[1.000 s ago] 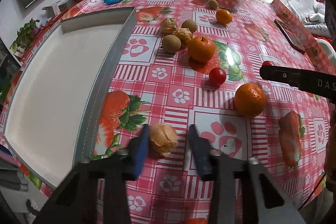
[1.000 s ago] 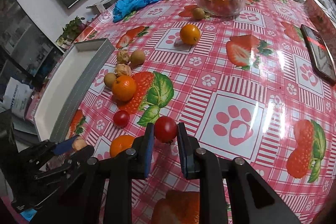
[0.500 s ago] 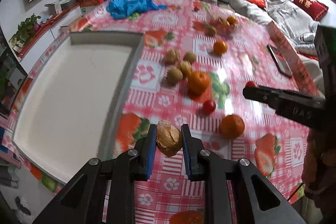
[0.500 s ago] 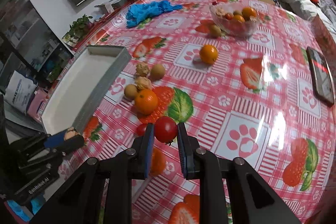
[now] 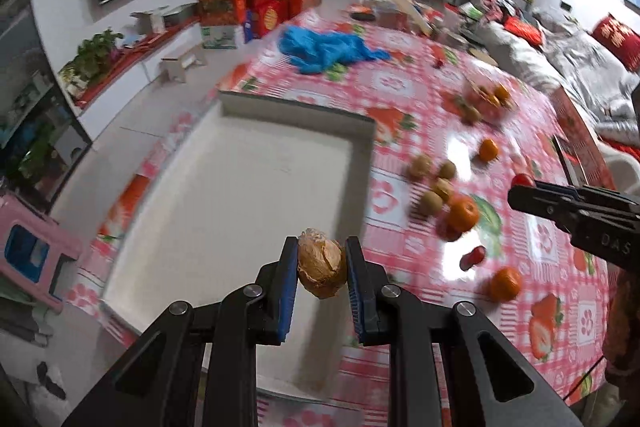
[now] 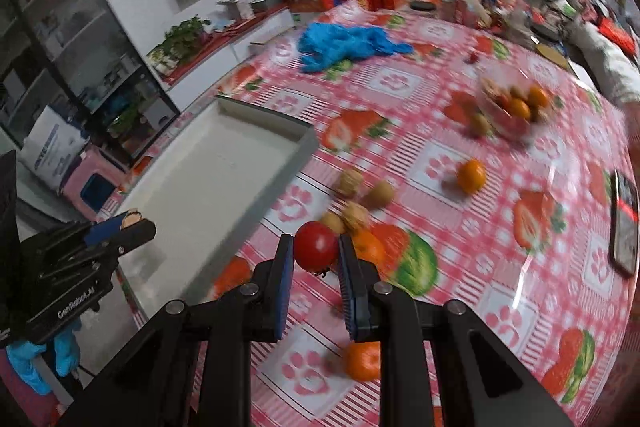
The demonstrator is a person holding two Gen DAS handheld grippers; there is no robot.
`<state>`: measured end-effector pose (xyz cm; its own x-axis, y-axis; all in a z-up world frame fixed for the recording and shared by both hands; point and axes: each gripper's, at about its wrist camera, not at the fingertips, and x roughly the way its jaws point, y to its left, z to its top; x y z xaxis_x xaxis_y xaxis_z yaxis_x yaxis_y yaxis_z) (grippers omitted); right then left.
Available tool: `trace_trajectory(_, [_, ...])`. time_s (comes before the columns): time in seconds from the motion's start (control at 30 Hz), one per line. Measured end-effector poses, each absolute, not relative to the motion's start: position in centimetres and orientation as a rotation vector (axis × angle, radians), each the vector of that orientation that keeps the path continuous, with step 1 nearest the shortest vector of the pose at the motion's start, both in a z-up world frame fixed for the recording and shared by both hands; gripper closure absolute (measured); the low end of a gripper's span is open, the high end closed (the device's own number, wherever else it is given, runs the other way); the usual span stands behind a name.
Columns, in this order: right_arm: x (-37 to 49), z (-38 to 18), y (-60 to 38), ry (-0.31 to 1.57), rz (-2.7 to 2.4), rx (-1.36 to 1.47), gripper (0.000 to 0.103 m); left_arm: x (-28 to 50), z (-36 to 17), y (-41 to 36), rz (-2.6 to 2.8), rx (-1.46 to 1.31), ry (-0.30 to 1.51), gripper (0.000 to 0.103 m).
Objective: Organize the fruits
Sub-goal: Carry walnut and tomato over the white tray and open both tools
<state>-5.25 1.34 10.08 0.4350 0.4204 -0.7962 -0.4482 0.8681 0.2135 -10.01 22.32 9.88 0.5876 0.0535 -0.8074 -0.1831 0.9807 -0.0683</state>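
1. The left gripper [image 5: 321, 267] has its blue-padded fingers [image 5: 289, 287] clamped on a wrinkled tan walnut-like fruit [image 5: 321, 268]. A second ago the fingers stood apart around it as it lay on the tabletop; now it hangs in the air over the near end of the shallow white rectangular tray [image 5: 240, 187].
2. The right gripper [image 6: 315, 250] is closed on a round red tomato [image 6: 316, 246], as it was a second ago, but the tomato is now lifted clear of the pink checked tabletop [image 6: 500, 267] with its strawberry and paw prints.
3. Both views look from higher up than before; the fruit below appears smaller and blurred.
4. On the tabletop beside the tray lies a cluster of brownish round fruits [image 6: 352, 203] with a large orange [image 6: 368, 247] just beside them.
5. Another orange [image 6: 471, 175] lies apart, toward a clear glass bowl [image 6: 512, 107] of mixed fruit.
6. One more orange [image 6: 362, 361] lies near the right gripper's fingers.
7. A crumpled blue plastic bag [image 6: 348, 43] lies at the far side, and a dark phone [image 6: 624, 227] at the right edge.
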Motion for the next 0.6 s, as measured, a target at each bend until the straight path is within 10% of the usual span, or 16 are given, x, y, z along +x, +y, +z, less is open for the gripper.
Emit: trace_trajectory(0.6, [-5.2, 7.4, 15.4, 1.063, 0.717, -0.199, 0.08, -10.5, 5.3, 29.5, 0.253, -0.237, 0.998, 0.079])
